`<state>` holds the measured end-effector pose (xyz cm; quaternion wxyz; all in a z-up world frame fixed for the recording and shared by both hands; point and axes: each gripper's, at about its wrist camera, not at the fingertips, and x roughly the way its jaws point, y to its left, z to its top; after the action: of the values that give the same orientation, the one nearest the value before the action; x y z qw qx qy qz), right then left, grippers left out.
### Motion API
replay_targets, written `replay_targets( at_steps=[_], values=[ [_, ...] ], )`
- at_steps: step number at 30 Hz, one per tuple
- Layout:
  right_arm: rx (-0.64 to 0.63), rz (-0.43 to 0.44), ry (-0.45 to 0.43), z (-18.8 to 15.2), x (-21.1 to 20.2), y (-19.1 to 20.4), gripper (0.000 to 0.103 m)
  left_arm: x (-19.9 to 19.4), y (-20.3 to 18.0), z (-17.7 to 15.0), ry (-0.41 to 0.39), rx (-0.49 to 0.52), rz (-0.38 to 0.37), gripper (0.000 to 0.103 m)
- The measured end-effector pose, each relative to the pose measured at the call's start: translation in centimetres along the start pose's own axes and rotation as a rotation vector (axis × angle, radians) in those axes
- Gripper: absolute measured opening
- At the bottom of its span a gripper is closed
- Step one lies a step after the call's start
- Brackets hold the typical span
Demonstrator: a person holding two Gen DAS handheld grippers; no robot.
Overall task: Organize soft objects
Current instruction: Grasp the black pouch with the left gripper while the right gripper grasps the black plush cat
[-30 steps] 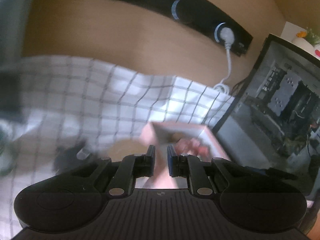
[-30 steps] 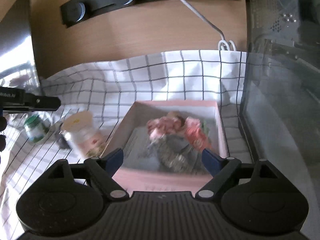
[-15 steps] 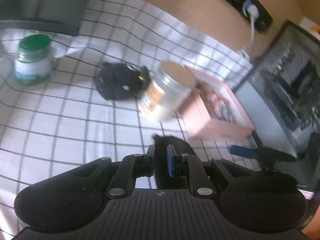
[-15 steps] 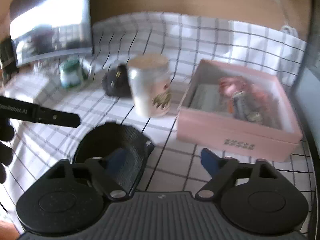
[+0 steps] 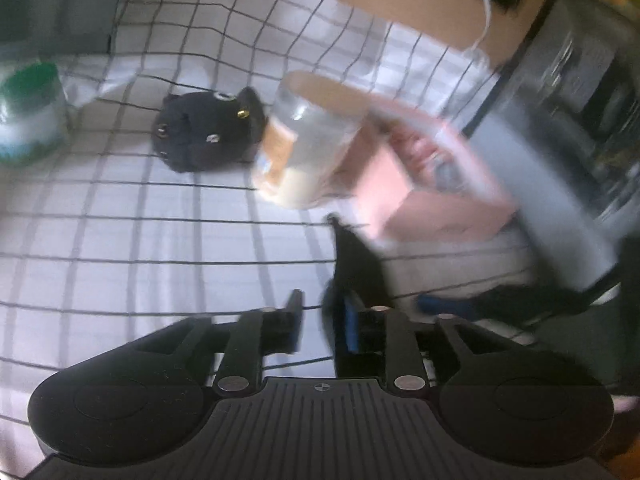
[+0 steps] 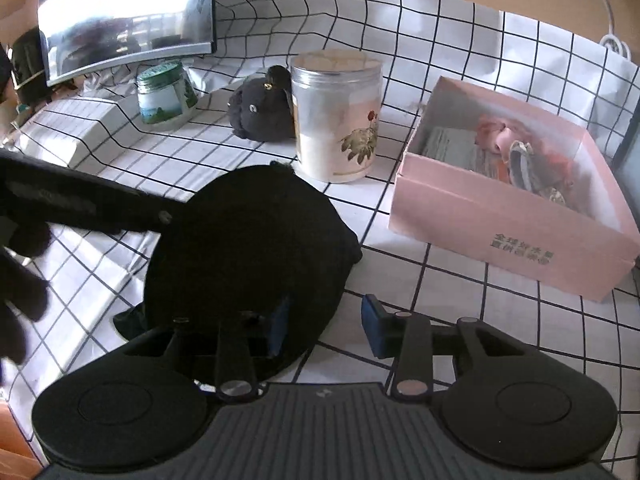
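A black cap (image 6: pixel 248 248) lies on the checked cloth in front of my right gripper (image 6: pixel 324 326), which is open, its left finger over the cap's near edge. A black plush toy (image 6: pixel 262 106) sits behind it beside a clear jar. A pink box (image 6: pixel 508 216) on the right holds a pink doll (image 6: pixel 500 136) and other soft items. In the blurred left wrist view my left gripper (image 5: pixel 320 322) is open, its right finger beside the cap's edge (image 5: pixel 358 264); the plush (image 5: pixel 208 132) and pink box (image 5: pixel 432 200) lie beyond.
A clear jar with a flower label (image 6: pixel 338 116) stands between plush and box. A green-lidded jar (image 6: pixel 166 94) and a monitor (image 6: pixel 124 12) are at the back left. A glass-sided computer case (image 5: pixel 580 120) stands on the right. A white cable (image 6: pixel 604 4) hangs on the wall.
Both grippers have dropped toward the cap. My left gripper has opened from nearly shut. The right gripper's fingers have come closer together and sit closer over the cap.
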<state>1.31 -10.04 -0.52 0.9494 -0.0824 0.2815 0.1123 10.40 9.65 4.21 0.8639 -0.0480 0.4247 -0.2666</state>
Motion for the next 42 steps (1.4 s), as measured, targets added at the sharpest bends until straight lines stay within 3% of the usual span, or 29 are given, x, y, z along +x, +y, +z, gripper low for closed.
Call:
replay_targets(
  at_steps=[1, 5, 9, 22, 29, 32, 35, 42],
  values=[
    [-0.010, -0.003, -0.001, 0.0, -0.1, 0.1, 0.039, 0.1, -0.2, -0.1, -0.003, 0.017, 0.011, 0.038],
    [-0.034, -0.011, -0.008, -0.2, 0.1, 0.5, 0.039, 1.0, -0.6, -0.1, 0.060, 0.029, -0.095, 0.037],
    [-0.029, 0.003, -0.007, -0.1, 0.2, 0.3, 0.040, 2.9, -0.7, -0.2, 0.113, 0.025, -0.058, 0.039],
    [-0.025, 0.020, -0.011, -0.3, 0.3, 0.0, 0.040, 4.5, 0.3, 0.8, 0.138, -0.093, -0.135, 0.027],
    [-0.036, 0.044, 0.012, 0.6, -0.1, 0.0, 0.042, 3.1, 1.4, 0.2, 0.099, -0.147, -0.143, 0.026],
    [-0.054, 0.064, 0.007, 1.7, -0.9, 0.1, 0.057, 1.1, 3.1, 0.0, 0.051, -0.181, -0.115, 0.026],
    [-0.096, 0.078, -0.017, 4.0, -1.8, 0.9, 0.063, -1.7, 5.7, -0.1, -0.018, -0.237, -0.068, 0.026],
    [-0.203, 0.157, -0.019, 13.5, -2.0, 4.1, 0.073, -8.4, 12.3, 0.4, -0.186, -0.329, 0.159, 0.026]
  ],
)
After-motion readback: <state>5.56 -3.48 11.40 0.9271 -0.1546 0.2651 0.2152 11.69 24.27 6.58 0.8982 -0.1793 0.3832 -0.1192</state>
